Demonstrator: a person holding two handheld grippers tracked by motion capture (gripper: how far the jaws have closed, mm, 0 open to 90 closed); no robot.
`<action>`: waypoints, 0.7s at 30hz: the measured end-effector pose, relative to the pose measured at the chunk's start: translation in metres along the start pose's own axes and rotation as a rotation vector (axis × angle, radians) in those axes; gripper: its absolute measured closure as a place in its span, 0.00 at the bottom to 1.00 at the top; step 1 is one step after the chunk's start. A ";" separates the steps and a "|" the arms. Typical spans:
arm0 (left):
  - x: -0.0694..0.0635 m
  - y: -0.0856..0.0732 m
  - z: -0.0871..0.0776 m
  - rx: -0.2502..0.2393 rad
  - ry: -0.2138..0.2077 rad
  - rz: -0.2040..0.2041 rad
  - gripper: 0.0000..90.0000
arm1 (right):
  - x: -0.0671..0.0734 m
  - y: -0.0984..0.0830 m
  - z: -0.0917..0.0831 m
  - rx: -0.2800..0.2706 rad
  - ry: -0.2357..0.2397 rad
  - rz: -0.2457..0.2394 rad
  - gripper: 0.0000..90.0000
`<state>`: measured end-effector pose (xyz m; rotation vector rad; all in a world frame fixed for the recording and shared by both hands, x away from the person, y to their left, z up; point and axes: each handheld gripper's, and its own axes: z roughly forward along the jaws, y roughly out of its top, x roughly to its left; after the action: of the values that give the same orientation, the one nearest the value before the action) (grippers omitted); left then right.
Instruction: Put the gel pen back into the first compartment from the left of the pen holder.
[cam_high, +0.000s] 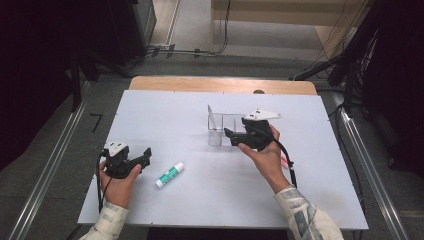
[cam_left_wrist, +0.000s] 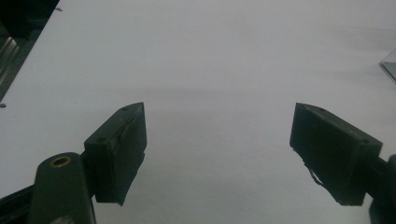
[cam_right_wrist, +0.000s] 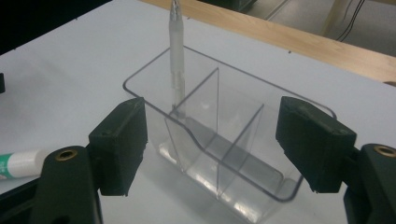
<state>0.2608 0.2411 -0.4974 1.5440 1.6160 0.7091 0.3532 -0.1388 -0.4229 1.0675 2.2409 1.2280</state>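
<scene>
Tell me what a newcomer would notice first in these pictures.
The clear divided organizer near the table's middle, with a pale pen standing upright in one compartment and the right tongs open just before it. Next, the green-and-white glue stick lying on the white table beside the open, empty left tongs.

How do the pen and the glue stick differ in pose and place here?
The pen stands upright inside the clear organizer, in an end compartment; the glue stick lies flat on the white table, outside it. The pen is slim and translucent white; the glue stick is thicker, with a green label. Neither is held.
</scene>
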 end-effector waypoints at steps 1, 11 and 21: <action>0.000 0.000 0.000 0.000 0.000 -0.001 0.22 | -0.001 -0.002 -0.001 0.004 -0.004 0.003 0.26; -0.001 0.000 0.001 0.003 0.001 0.002 0.22 | -0.014 -0.026 -0.015 0.016 -0.024 0.034 0.26; -0.001 0.000 0.001 0.005 0.000 0.004 0.22 | -0.028 -0.056 -0.029 0.047 -0.058 0.067 0.26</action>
<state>0.2610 0.2398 -0.4979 1.5508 1.6159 0.7080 0.3289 -0.1951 -0.4544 1.1892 2.2174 1.1603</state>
